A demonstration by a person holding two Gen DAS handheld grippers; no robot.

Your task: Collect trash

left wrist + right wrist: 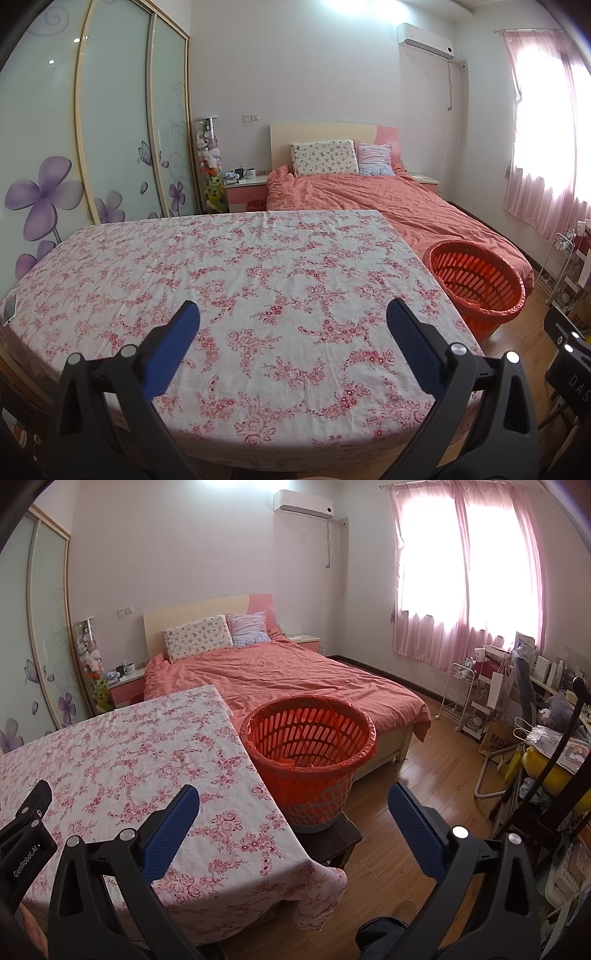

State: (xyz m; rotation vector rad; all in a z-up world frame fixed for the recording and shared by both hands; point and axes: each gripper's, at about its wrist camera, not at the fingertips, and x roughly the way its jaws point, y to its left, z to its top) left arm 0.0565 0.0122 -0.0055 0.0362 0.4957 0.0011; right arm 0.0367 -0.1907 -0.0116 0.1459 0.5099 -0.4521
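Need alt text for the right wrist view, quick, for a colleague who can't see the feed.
The open right gripper hovers over the corner of a table with a floral cloth, facing an orange basket lined with a bag on a dark stool beside it. Behind are a bed with a coral duvet and pink curtains.

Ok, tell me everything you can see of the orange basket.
The orange basket is round, slotted plastic with a greyish lower part, lined with a thin orange bag folded over its rim. It stands upright on a small dark stool between the floral-covered table and the bed. Something orange lies inside; nothing grips it.
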